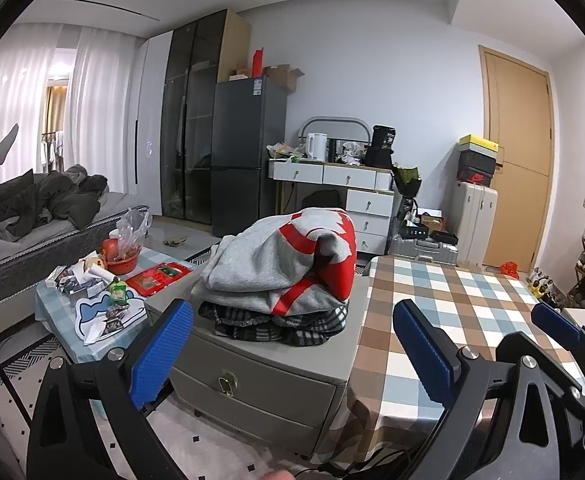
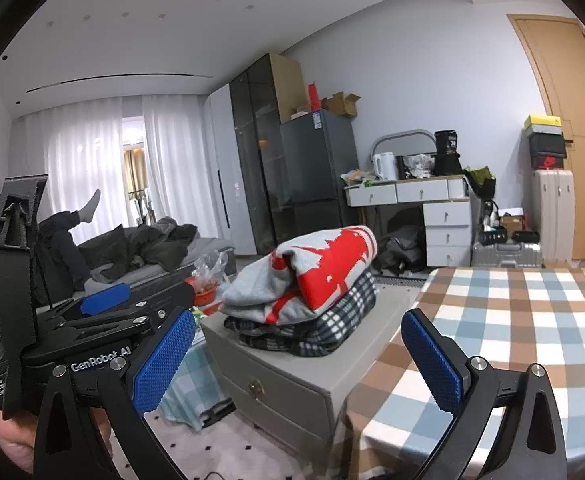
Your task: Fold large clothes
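Hovering with both grippers spread wide, gripping nothing.
Left gripper [image 1: 292, 356] and right gripper [image 2: 298, 360] face the grey-and-red sweatshirt [image 1: 288, 260] at twelve o'clock — heaped on a plaid garment [image 1: 292, 326] atop the grey cabinet [image 1: 260, 376].

The plaid garment [image 1: 276, 326] lies mostly buried under the grey and red sweatshirt [image 1: 280, 264], so its shape and kind cannot be told, and the sweatshirt's red print [image 2: 332, 260] is folded in on itself and unreadable. The checked table [image 2: 512, 320] runs off the right and lower edges of both views, and the person on the bed [image 2: 68, 236] is cut down to legs and a sock behind the left gripper [image 2: 136, 304]. Items on the low side table [image 1: 92, 292] and the white desk [image 1: 332, 172] are too small to identify.
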`<state>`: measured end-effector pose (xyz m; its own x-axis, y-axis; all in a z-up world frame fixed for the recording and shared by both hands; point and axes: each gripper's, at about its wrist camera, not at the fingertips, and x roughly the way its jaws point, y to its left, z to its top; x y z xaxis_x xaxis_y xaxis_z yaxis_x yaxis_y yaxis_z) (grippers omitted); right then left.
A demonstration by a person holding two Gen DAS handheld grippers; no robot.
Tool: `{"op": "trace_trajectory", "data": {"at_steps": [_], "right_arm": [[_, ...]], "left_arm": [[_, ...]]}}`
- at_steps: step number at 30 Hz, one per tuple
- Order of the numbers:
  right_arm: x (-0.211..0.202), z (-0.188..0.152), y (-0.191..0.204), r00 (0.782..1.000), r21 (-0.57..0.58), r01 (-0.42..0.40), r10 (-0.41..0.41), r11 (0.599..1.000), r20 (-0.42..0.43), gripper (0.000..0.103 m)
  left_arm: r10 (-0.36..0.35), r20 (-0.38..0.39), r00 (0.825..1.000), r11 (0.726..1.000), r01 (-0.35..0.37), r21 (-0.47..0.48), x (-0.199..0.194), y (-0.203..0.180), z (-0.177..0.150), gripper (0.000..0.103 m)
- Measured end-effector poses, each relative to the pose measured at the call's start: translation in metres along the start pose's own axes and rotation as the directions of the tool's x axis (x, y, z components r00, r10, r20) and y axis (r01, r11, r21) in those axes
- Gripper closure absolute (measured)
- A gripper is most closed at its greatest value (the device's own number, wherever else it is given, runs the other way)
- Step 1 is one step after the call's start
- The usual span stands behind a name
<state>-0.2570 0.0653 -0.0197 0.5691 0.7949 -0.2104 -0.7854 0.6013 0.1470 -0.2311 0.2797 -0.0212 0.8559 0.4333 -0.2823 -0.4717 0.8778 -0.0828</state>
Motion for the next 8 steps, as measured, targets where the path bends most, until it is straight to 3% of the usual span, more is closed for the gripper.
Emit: {"op": "trace_trajectory", "data": {"at_steps": [8], "right_arm": [[0.0, -0.002, -0.017, 1.0, 0.033, -0.014, 0.014, 0.999, 0.006, 0.0]], "left_arm": [[0.009, -0.026, 1.0, 1.0, -0.008, 0.03, 0.007, -0.018, -0.006, 0.005]]}}
